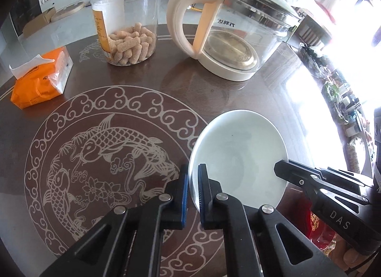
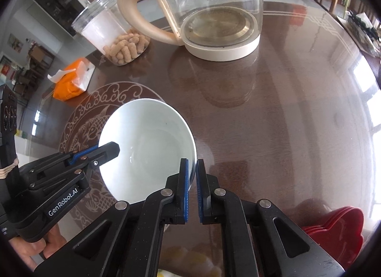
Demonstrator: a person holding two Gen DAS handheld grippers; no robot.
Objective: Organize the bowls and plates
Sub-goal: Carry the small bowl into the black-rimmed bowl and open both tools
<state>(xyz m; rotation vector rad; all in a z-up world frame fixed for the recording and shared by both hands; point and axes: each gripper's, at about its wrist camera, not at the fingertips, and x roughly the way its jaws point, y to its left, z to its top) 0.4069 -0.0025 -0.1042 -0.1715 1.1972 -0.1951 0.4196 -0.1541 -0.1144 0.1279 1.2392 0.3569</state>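
Two grippers on one white bowl [image 1: 238, 155], each pinching an opposite edge. Left gripper [image 1: 193, 191]: fingers clamped on the bowl's left rim, one pad inside, one outside. Right gripper [image 2: 192, 191]: fingers likewise clamped on the right rim. Bowl sits between the two, tilted, its mouth facing near; cannot tell whether it touches the bench [image 2: 273, 115] or hangs just above it. Glazed, plain, empty inside, a small dark speck on the inner wall. Far side, left to right: orange tissue pack [image 1: 40, 81], clear snack jar [image 1: 128, 19], glass kettle [image 1: 228, 33]. Red plates [image 2: 338, 229] stacked near right, likely the next destination; right hand is nearer them.
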